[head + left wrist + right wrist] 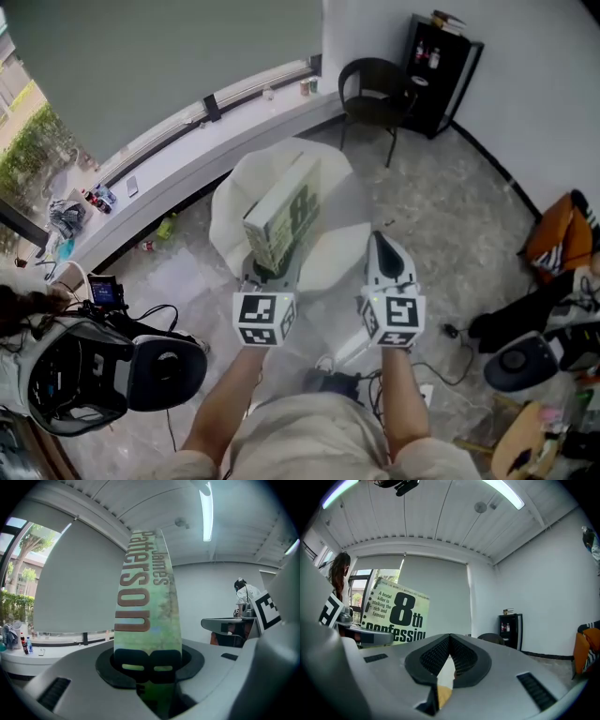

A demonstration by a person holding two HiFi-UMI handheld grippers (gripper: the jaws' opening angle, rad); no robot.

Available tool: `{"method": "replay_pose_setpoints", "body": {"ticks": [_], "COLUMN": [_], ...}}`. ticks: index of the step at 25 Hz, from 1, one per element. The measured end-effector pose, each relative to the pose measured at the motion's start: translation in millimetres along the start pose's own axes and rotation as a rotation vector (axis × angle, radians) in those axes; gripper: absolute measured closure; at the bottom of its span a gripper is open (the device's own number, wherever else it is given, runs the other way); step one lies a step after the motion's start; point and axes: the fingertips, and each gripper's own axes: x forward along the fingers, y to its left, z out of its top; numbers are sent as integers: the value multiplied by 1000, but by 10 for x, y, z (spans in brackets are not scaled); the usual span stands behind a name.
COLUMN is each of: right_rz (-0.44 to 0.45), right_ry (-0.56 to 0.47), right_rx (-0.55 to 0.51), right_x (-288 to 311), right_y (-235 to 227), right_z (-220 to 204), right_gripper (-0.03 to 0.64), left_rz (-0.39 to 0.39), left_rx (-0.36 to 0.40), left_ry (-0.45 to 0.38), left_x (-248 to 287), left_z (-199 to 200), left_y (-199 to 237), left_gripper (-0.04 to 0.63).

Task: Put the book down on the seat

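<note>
A green paperback book [284, 214] stands on edge in my left gripper [272, 267], which is shut on its lower end. In the left gripper view the book's spine [147, 597] rises straight up from between the jaws of the left gripper [149, 660]. A white rounded seat [246, 183] lies right below and beyond the book. My right gripper [382, 246] hangs to the right of the book over the seat's near edge, shut and empty. In the right gripper view the right gripper [450, 639] has its tips together, and the book's cover [396, 611] shows at the left.
A black chair [375, 89] and a black cabinet [441, 70] stand at the back right. A curved white window ledge [187, 150] runs behind the seat. A headset and cables [94, 370] lie at lower left; bags and gear [558, 234] crowd the right floor.
</note>
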Motion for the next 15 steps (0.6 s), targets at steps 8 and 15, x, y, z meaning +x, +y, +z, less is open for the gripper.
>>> {"method": "replay_pose_setpoints", "body": {"ticks": [8,15], "right_rz": [25,28], "right_ry": [11,19], "right_rx": [8,-9], "right_x": [471,817], "right_y": [-528,-478], "right_z": [-139,-201], "right_gripper": [618,618], "left_rz": [27,33], "left_rx": [-10,-20], "left_ry": [7,8], "left_x": [688,953], "left_z": [-44,-81], "left_y": [-113,180], "left_gripper": [425,425]}}
